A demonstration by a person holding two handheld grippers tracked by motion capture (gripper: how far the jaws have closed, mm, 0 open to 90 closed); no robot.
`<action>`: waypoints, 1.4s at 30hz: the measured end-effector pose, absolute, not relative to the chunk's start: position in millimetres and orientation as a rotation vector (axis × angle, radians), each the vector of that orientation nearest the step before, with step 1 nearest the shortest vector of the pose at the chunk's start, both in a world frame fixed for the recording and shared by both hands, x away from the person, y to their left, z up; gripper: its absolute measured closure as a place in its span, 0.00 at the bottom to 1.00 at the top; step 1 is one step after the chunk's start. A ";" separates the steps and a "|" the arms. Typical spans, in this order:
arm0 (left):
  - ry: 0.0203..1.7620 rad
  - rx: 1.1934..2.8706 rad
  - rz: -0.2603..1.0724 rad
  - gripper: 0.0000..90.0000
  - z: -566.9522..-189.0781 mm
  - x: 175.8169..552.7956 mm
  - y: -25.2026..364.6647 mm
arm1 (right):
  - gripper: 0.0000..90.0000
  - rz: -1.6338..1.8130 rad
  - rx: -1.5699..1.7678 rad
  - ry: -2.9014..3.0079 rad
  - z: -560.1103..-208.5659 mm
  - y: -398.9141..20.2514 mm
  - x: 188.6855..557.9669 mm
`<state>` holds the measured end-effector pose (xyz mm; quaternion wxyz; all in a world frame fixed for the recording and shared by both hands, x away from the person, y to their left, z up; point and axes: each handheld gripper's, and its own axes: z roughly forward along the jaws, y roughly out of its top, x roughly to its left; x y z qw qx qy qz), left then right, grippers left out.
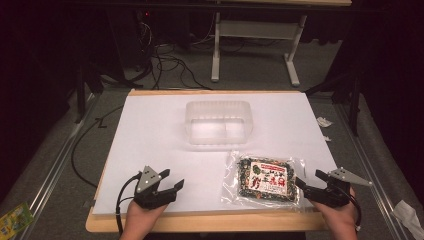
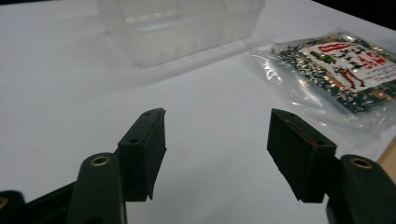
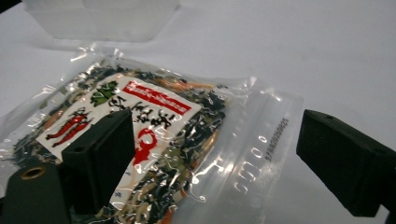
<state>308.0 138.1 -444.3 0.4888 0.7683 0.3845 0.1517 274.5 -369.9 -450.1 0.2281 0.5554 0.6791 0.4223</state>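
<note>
The step in hand looks like the approach to a first grasp: the right hand-held gripper (image 1: 311, 181) has its jaws spread wide and empty astride the sealed edge of the snack packet (image 1: 265, 179), which lies flat on the table (image 1: 150, 130) directly ahead of it. Next it likely needs to close on that clear edge strip. The left hand-held gripper (image 1: 170, 183), also wide open and empty, hovers with the clear plastic container (image 1: 218, 122) well ahead. The packet's print is too blurred to read.

One packet (image 1: 265, 180), one plastic tub (image 1: 218, 122)
</note>
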 end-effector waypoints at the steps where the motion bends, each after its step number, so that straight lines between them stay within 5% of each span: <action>1: 0.937 1.841 0.321 0.43 -444.8 310.3 133.5 | 0.13 1.150 1.547 1.875 -452.4 -371.3 276.0; 16: 0.764 2.028 0.159 0.51 -467.5 311.6 45.8 | 0.10 1.105 1.709 1.950 -473.2 -372.9 283.0; 28: 0.721 2.103 0.063 0.48 -483.6 299.7 28.5 | 0.13 1.172 1.706 2.009 -476.2 -366.4 283.3; 42: 0.697 2.007 -0.006 0.57 -484.2 297.9 19.1 | 0.14 1.152 1.643 2.060 -477.1 -355.0 283.9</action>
